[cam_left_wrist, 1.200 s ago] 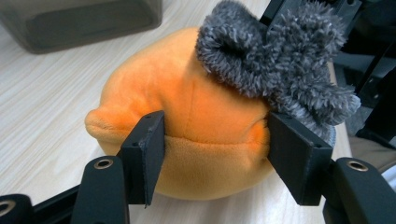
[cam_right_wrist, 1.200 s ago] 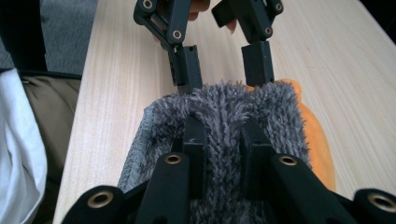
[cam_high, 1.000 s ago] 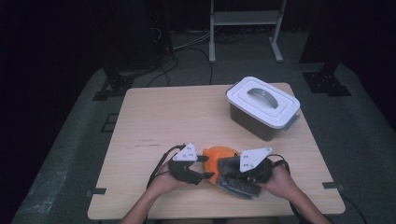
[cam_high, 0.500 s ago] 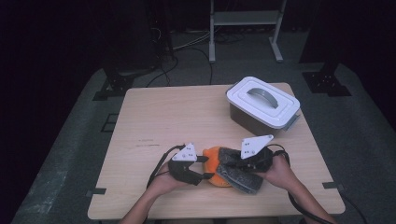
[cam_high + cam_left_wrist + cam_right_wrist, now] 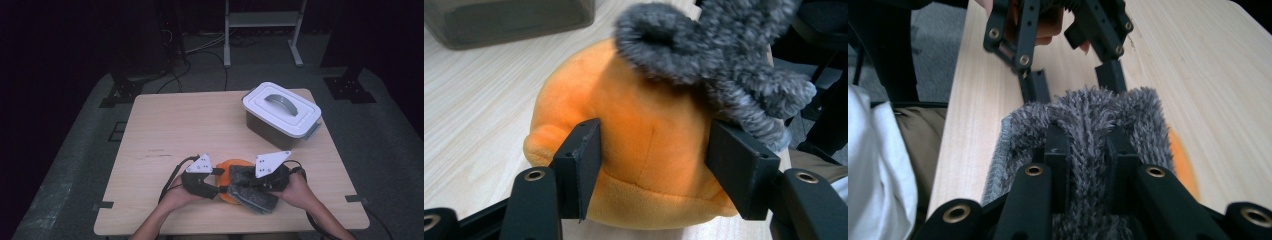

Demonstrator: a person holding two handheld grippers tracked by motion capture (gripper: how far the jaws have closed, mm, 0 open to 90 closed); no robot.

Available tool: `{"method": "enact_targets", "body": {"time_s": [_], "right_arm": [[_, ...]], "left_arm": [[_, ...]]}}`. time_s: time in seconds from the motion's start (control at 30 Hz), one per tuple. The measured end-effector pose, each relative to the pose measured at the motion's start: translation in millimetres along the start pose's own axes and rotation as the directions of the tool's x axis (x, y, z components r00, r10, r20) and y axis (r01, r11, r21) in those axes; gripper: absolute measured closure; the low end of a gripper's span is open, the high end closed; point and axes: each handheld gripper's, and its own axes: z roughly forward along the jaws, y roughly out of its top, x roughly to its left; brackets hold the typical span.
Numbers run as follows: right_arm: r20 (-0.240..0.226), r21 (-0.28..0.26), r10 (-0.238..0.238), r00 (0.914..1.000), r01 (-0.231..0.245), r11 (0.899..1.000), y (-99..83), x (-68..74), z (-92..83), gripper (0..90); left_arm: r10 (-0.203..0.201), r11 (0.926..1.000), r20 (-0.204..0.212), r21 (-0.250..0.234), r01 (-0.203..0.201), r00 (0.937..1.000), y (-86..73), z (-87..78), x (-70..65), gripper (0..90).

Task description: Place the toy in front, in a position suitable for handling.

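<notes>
An orange plush toy [image 5: 231, 170] lies near the table's front edge, and its rounded body [image 5: 644, 130] bulges between my left gripper's jaws. My left gripper [image 5: 654, 165] is shut on its sides and comes in from the left [image 5: 214, 186]. A grey fuzzy fabric piece [image 5: 255, 197] drapes over the plush's right side and hangs above the plush [image 5: 719, 60] in the left gripper view. My right gripper [image 5: 1087, 137] is shut on a fold of that fabric [image 5: 1088, 110], and in the high view it stands to the right of the plush [image 5: 249, 182].
A grey box with a white handled lid [image 5: 282, 107] stands at the back right of the wooden table [image 5: 200, 125]. The person's hands hold both grippers at the front edge. Dark floor, cables and a metal stand lie beyond the table.
My right gripper has lifted and shifted slightly away from the front edge, drawing the grey fabric higher over the plush. The left gripper has stayed in place on the plush.
</notes>
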Motion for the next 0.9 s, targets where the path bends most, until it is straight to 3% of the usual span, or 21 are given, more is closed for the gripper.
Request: {"method": "enact_targets", "body": {"time_s": [0.07,0.17,0.3,0.43,0.53,0.6,0.73,0.9], "right_arm": [[0.0,0.01,-0.009,1.0,0.009,1.0,3.3,-2.8,2.3,75.7],[-0.015,0.03,0.001,0.9999,-0.001,1.0,1.7,-8.2,4.5,75.7],[-0.009,0.041,0.026,0.9996,-0.026,0.999,-10.5,-12.0,-2.0,75.7],[0.001,0.034,0.085,0.9964,-0.085,0.996,-28.9,-13.1,-10.8,75.7],[0.006,0.02,0.107,0.9942,-0.107,0.994,-39.1,-9.8,-14.7,75.7],[0.001,0.018,0.114,0.9935,-0.114,0.993,-41.9,-7.7,-15.7,75.6],[-0.008,0.034,0.103,0.9947,-0.102,0.994,-40.7,-5.5,-15.1,75.4],[-0.008,0.012,0.072,0.9974,-0.072,0.997,-20.5,-11.2,-19.0,75.4]], "left_arm": [[0.021,0.9998,-0.006,0.004,-0.021,0.9997,-0.6,-0.1,-1.4,39.6],[0.019,0.9998,-0.008,0.0,-0.019,0.9998,-2.3,-0.8,-1.5,39.8],[0.02,0.9998,-0.011,0.002,-0.019,0.9998,-3.4,-1.2,-0.7,39.9],[0.025,0.9996,-0.014,-0.013,-0.026,0.9996,-1.6,-1.5,-1.4,39.3],[0.012,0.9987,-0.025,-0.049,-0.014,0.9996,2.6,-2.7,-2.2,36.2],[0.007,0.9993,-0.05,-0.036,-0.009,0.9987,3.9,0.6,-3.3,30.9],[0.012,0.9997,-0.067,-0.02,-0.013,0.9977,3.4,5.2,-4.4,29.2],[0.053,0.9985,-0.053,-0.011,-0.053,0.9972,2.3,6.1,-5.9,35.7]]}}
